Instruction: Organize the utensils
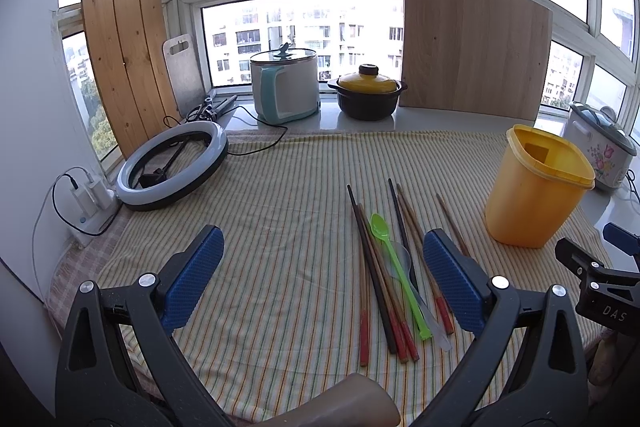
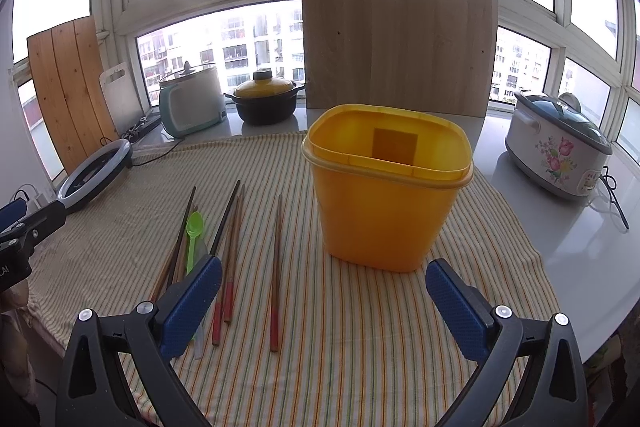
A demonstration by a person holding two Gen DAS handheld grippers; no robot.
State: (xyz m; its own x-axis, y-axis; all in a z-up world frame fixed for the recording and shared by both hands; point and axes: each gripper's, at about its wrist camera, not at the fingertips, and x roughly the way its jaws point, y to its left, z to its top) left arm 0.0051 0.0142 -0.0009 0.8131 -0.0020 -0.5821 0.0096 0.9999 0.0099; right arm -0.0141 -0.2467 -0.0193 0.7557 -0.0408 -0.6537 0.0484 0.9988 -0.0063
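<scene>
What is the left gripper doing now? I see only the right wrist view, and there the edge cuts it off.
Observer: The left gripper is open and holds nothing.
Operator: In my view the handle of the green spoon is hidden. Does something else lie there?
Observer: Yes, a clear spoon lies partly under it.
Operator: Where does the green handle end?
Observer: Beside the red ends of the chopsticks, on the cloth.
</scene>
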